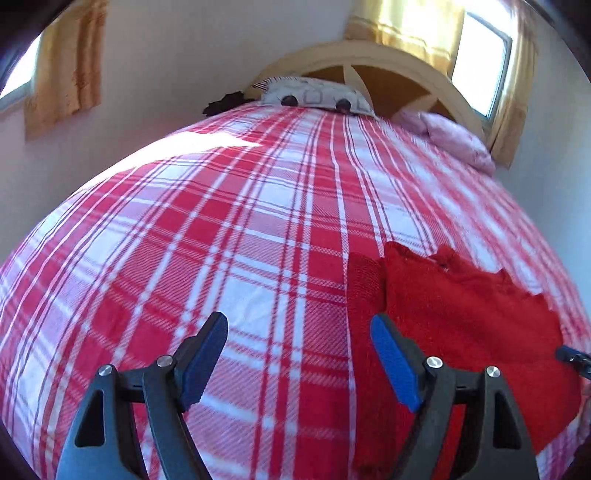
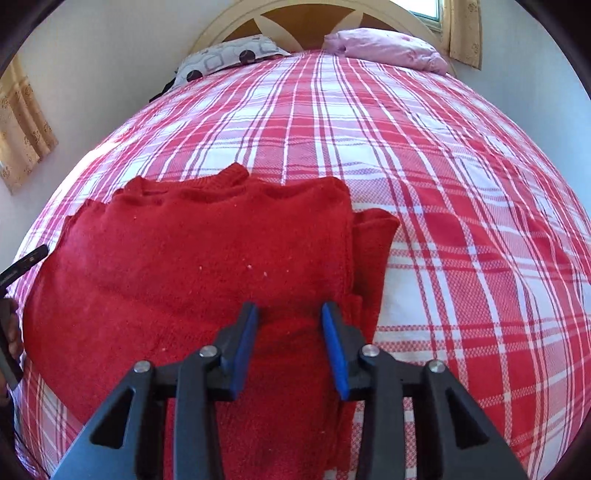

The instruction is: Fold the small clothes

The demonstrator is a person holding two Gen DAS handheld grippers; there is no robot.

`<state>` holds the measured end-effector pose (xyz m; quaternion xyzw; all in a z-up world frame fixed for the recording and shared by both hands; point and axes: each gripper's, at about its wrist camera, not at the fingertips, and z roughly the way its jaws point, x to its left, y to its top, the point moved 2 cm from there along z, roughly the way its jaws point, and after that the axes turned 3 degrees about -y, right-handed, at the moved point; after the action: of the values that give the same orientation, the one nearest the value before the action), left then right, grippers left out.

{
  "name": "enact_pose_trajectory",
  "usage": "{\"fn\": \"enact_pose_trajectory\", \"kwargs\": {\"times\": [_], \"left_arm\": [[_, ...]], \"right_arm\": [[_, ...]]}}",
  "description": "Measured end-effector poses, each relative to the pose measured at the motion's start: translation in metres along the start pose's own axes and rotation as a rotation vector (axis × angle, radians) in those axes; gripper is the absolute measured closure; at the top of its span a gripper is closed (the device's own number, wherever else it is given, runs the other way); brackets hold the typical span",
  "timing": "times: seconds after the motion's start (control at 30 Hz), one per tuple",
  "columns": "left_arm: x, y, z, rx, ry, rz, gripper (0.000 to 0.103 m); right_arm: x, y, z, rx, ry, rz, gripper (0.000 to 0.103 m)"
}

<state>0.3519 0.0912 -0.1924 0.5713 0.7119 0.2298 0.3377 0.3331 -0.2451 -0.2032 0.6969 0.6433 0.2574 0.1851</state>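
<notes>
Sweater (image 2: 192,266) lies under half-open right gripper (image 2: 290,321), beside wide-open, empty left gripper (image 1: 299,328)

Sweater at the bed's near edge
Sweater (image 2: 207,266) on the bedspread (image 2: 443,184), toward the foot; two pillows (image 2: 229,59) (image 2: 388,48) at the head, against the headboard (image 2: 303,14).

From my feed I see a bed (image 2: 461,192) under a red-and-white plaid cover, an arched wooden headboard (image 1: 369,55) against pale walls (image 1: 177,55), a patterned pillow (image 2: 225,59) beside a pink one (image 2: 388,46), and bright windows (image 1: 480,59) with yellow curtains (image 1: 64,66).
</notes>
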Motion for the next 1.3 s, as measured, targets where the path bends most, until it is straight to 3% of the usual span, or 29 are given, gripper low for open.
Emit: {"fn": "enact_pose_trajectory", "kwargs": {"times": [0.1,0.2,0.27,0.33,0.37,0.5,0.7,0.77,0.83,0.97,1.1,1.3], "left_arm": [[0.0,-0.017,-0.015,0.02,-0.008,0.01,0.023],[-0.014,-0.038,-0.016,0.07,-0.027,0.086,0.023],[-0.028,-0.052,-0.011,0.087,0.01,0.156,0.023],[-0.033,-0.056,-0.004,0.094,0.051,0.186,0.022],[-0.03,-0.055,-0.004,0.096,0.044,0.175,0.022],[-0.01,-0.05,-0.004,0.117,-0.016,0.084,0.022],[0.041,-0.04,-0.017,0.066,0.059,-0.007,0.022],[0.056,-0.04,-0.012,0.085,0.069,-0.047,0.022],[0.065,-0.042,-0.014,0.07,0.023,-0.097,0.022],[0.061,-0.045,-0.017,0.061,0.02,-0.079,0.021],[0.064,-0.046,-0.019,0.054,-0.031,-0.102,0.018],[0.072,-0.045,-0.021,0.036,-0.084,-0.145,0.018]], "right_arm": [[-0.003,-0.001,-0.012,-0.039,0.007,0.044,0.056],[0.006,-0.004,-0.027,-0.087,-0.003,0.033,0.046],[0.017,-0.01,-0.03,-0.077,0.005,-0.006,0.047],[0.023,-0.019,-0.019,-0.021,-0.047,-0.059,0.047],[0.023,-0.023,-0.011,0.017,-0.06,-0.072,0.047],[0.019,-0.025,-0.012,0.013,-0.057,-0.065,0.047],[0.039,-0.028,-0.032,-0.051,-0.096,-0.119,0.045],[0.055,-0.028,-0.039,-0.08,-0.097,-0.159,0.045],[0.08,-0.029,-0.047,-0.11,-0.076,-0.213,0.045],[0.136,-0.038,-0.056,-0.137,-0.003,-0.326,0.045],[0.192,-0.056,-0.053,-0.135,0.065,-0.443,0.045],[0.265,-0.095,-0.041,-0.156,0.101,-0.666,0.046]]}}
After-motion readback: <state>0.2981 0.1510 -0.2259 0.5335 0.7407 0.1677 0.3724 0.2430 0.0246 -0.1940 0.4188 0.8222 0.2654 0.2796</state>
